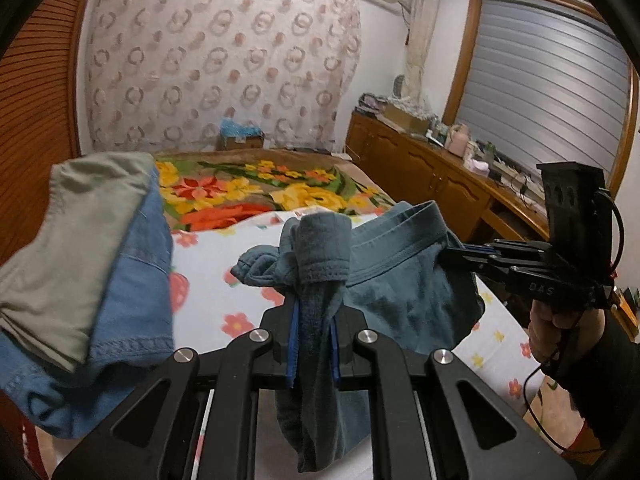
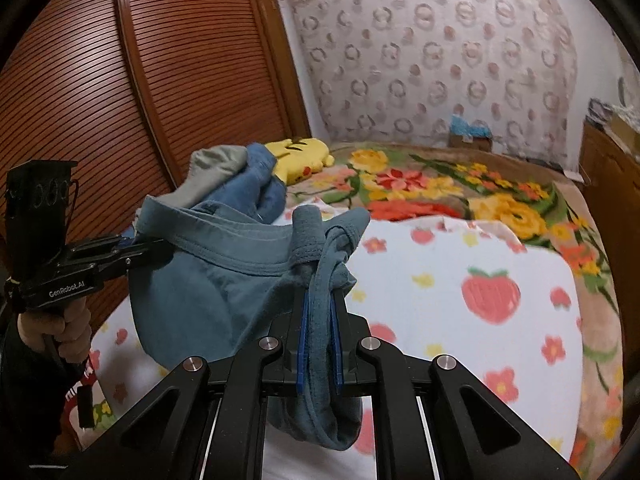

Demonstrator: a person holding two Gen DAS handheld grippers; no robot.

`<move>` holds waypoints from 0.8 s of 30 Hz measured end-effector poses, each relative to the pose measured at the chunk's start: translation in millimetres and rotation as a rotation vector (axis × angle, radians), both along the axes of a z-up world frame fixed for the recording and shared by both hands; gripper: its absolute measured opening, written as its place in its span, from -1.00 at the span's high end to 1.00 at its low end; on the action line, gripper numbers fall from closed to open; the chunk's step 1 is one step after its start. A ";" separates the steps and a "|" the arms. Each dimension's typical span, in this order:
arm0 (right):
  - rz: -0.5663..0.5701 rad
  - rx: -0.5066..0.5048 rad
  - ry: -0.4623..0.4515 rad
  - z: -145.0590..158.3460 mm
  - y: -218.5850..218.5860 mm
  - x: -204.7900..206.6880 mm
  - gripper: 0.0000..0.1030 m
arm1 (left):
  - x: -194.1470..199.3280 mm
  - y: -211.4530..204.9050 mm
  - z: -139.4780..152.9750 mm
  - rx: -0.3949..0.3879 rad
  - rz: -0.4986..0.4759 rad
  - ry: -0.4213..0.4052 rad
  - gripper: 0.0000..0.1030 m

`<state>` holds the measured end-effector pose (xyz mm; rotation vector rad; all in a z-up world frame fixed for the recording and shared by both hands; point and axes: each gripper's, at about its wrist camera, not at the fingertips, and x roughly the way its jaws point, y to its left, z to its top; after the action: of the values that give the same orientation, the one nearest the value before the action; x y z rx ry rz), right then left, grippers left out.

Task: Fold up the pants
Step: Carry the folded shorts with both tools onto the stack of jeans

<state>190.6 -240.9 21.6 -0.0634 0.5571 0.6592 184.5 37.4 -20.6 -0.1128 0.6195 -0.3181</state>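
Above a strawberry-print bedsheet [image 2: 460, 264], teal pants [image 1: 404, 284] are being held aloft, waistband pinched in the clamped jaws of left gripper [image 1: 314, 344] and right gripper [image 2: 320, 344]. Soft, light cloth is sagging; waistband corners are judged the best hold.

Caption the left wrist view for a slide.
Left gripper and right gripper both clamp teal cotton pants above a strawberry-print sheet.

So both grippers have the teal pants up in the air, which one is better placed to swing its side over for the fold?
Probably the left gripper: the teal pants hang between it and the right gripper, and open bedsheet lies on the right.
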 end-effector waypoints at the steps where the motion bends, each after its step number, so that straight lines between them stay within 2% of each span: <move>1: 0.007 -0.001 -0.005 3.3 3.0 3.3 0.81 | -0.3 3.4 3.0 -0.002 0.008 -0.007 0.75; 7: 0.076 -0.013 -0.064 25.3 34.7 20.7 0.81 | -7.5 31.8 28.4 0.005 0.080 -0.076 0.75; 15: 0.169 -0.007 -0.102 48.0 87.1 50.1 0.81 | -5.3 79.5 49.0 0.021 0.171 -0.125 0.75; 20: 0.207 -0.009 -0.113 53.9 114.1 77.8 0.81 | -2.0 103.1 54.2 0.032 0.229 -0.151 0.75; 24: 0.243 -0.053 -0.129 54.1 141.0 102.9 0.81 | -0.8 123.0 45.4 0.060 0.301 -0.164 0.75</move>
<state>293.5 -99.9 75.8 -0.2243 0.4453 0.8701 183.7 160.3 24.7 -0.1194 0.4414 -0.0171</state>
